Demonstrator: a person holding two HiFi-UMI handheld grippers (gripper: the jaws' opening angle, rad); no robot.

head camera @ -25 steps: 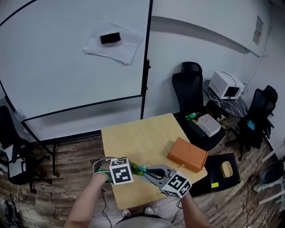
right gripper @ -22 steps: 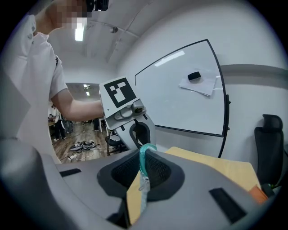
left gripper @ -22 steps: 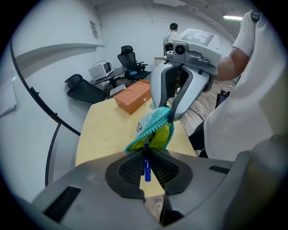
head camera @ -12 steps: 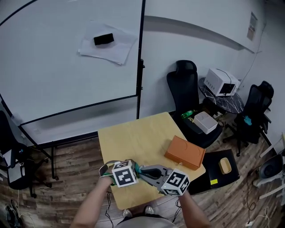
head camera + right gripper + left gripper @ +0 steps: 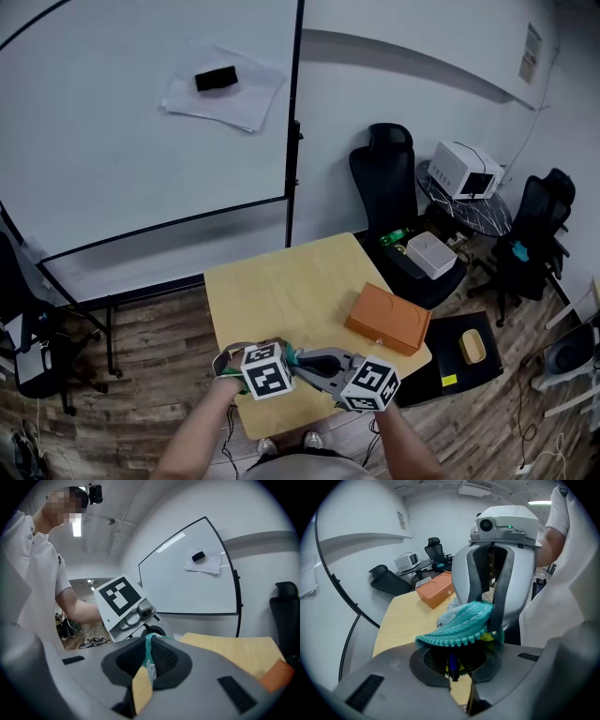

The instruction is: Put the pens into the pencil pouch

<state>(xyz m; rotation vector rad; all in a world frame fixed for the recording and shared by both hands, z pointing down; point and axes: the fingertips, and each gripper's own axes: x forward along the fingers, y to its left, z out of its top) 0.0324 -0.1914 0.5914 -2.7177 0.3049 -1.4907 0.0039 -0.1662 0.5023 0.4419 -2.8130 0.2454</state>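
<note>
The left gripper (image 5: 455,666) hung over the table's (image 5: 281,291) near edge, tilted steeply down. Its jaws were almost together, pinching a dark blue pen (image 5: 452,663) that stood upright between the pads. The pen's upper part went up under the lip of the teal pencil pouch (image 5: 459,625), which draped over the jaw tips. Something yellow showed inside the pouch mouth, but what it was could not be told.

The right gripper (image 5: 147,660) faced the left one from close by. Its jaws were closed on the pouch's teal edge, holding it up off the table. In the head view the two marker cubes sat just beside each other, with the pouch bunched between them above the near edge.

An orange box (image 5: 387,319) lay flat near the table's right edge, well apart from both grippers. Bare wood ran from the grippers to the far edge and the far left corner.

Beyond the far edge stood a whiteboard (image 5: 141,141) on a black frame. A black office chair (image 5: 386,178) stood just off the far right corner. Dark plank floor bordered the left edge.
</note>
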